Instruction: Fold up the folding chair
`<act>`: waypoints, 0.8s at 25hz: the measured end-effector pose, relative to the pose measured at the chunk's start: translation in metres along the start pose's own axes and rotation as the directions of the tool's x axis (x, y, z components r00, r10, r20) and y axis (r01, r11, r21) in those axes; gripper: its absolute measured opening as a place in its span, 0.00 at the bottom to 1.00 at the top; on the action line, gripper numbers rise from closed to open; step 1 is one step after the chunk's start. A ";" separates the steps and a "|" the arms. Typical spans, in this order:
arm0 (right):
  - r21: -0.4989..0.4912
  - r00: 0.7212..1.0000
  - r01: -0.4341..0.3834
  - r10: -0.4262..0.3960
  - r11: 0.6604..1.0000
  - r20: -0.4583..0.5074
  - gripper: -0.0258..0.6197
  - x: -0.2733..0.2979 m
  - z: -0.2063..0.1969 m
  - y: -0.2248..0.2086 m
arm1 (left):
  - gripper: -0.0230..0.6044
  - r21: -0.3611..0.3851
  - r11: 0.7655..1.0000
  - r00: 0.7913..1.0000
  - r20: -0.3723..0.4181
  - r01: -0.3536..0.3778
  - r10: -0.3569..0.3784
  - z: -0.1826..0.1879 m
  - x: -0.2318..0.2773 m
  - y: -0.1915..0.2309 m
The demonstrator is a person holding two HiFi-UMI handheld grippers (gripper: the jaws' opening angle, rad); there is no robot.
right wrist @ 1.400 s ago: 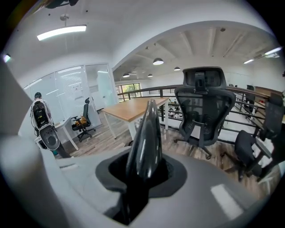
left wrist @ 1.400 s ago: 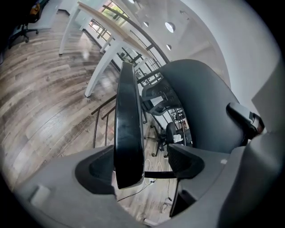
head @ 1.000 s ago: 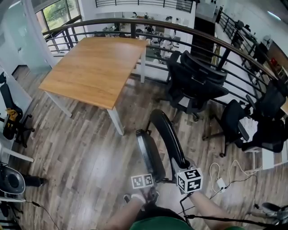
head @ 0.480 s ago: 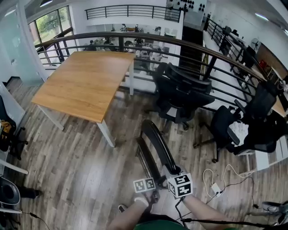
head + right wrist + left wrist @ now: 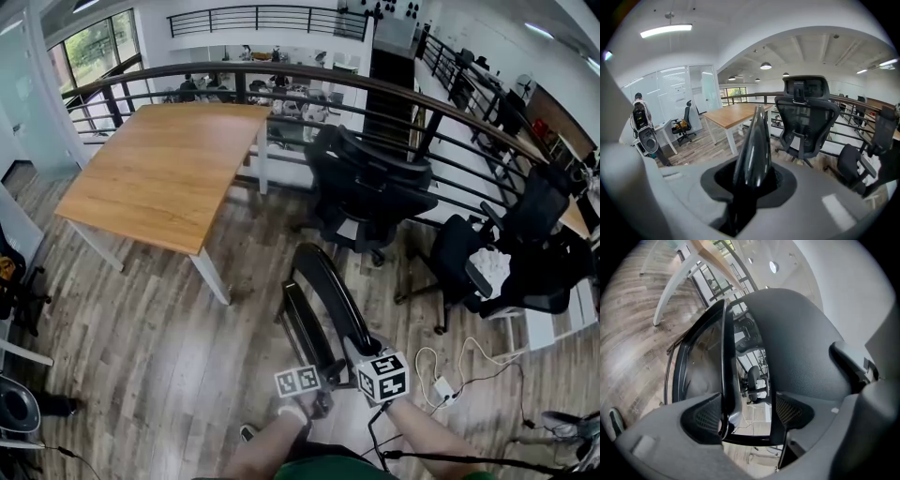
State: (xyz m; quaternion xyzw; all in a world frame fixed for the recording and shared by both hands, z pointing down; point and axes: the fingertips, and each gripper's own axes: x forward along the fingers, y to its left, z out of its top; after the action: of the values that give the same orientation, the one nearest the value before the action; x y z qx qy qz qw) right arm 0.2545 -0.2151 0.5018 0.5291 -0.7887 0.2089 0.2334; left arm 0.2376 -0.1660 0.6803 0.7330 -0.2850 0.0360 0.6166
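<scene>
The black folding chair (image 5: 323, 281) stands on the wood floor just in front of me, its seat (image 5: 302, 328) tipped up close beside the arched backrest (image 5: 754, 140). My left gripper (image 5: 317, 364) is low on the seat side. In the left gripper view its pads (image 5: 701, 416) bear on the chair's black frame tubes (image 5: 724, 357), so the left gripper (image 5: 746, 411) is shut on the frame. My right gripper (image 5: 362, 351) is shut on the glossy rim of the backrest, which runs up between the jaws of the right gripper (image 5: 752, 180).
A wooden table (image 5: 169, 169) stands to the left and beyond it a curved railing (image 5: 281, 80). Black office chairs (image 5: 370, 192) crowd the space behind the folding chair, with more chairs (image 5: 525, 253) at right. A white cable and adapter (image 5: 441, 384) lie on the floor at right.
Both grippers have shifted with the chair. The two marker cubes are closer together, and the seat now lies nearer the backrest.
</scene>
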 end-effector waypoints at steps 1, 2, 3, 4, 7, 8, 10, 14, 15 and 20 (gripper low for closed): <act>0.005 1.000 -0.004 0.004 1.000 0.001 0.17 0.000 0.000 -0.002 | 0.62 0.025 1.000 1.000 -0.016 0.009 -0.009 -0.001 0.001 -0.001; 0.008 1.000 -0.007 0.007 1.000 0.001 0.17 0.000 0.000 -0.004 | 0.62 0.054 0.998 0.999 -0.038 0.013 -0.011 -0.001 0.002 -0.001; 0.009 1.000 -0.007 0.007 1.000 0.002 0.17 0.000 -0.001 -0.006 | 0.62 0.075 0.997 0.998 -0.059 0.013 -0.008 -0.002 0.004 -0.001; 0.009 1.000 -0.006 0.006 1.000 0.002 0.17 0.000 -0.001 -0.009 | 0.62 0.088 0.996 0.997 -0.077 0.010 -0.003 -0.002 0.006 -0.001; 0.006 1.000 0.000 0.000 1.000 0.000 0.17 0.001 -0.001 -0.010 | 0.62 0.124 0.992 0.995 -0.099 -0.007 0.019 0.002 0.004 0.000; 0.005 1.000 0.001 -0.001 1.000 0.001 0.17 0.001 -0.001 -0.009 | 0.62 0.139 0.990 0.995 -0.098 -0.013 0.027 0.004 0.001 0.000; 0.004 1.000 0.004 -0.004 1.000 -0.001 0.17 -0.001 -0.002 -0.008 | 0.62 0.161 0.987 0.995 -0.093 -0.024 0.039 0.009 -0.007 0.001; 0.002 1.000 0.007 -0.007 1.000 -0.001 0.17 -0.003 -0.002 -0.007 | 0.62 0.170 0.984 0.996 -0.061 -0.057 0.068 0.023 -0.035 0.008; 0.001 1.000 0.008 -0.008 1.000 0.000 0.17 -0.003 -0.001 -0.008 | 0.62 0.172 0.983 0.996 -0.046 -0.063 0.072 0.028 -0.044 0.009; -0.003 1.000 0.023 -0.023 1.000 0.000 0.18 -0.005 -0.004 -0.018 | 0.62 0.241 0.966 0.995 0.025 -0.097 0.094 0.055 -0.092 -0.004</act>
State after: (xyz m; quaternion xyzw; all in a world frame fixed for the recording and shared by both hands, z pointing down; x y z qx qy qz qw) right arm 0.2730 -0.2157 0.5036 0.5378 -0.7827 0.2052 0.2367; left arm 0.1464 -0.1821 0.6267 0.7883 -0.3177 0.0953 0.5182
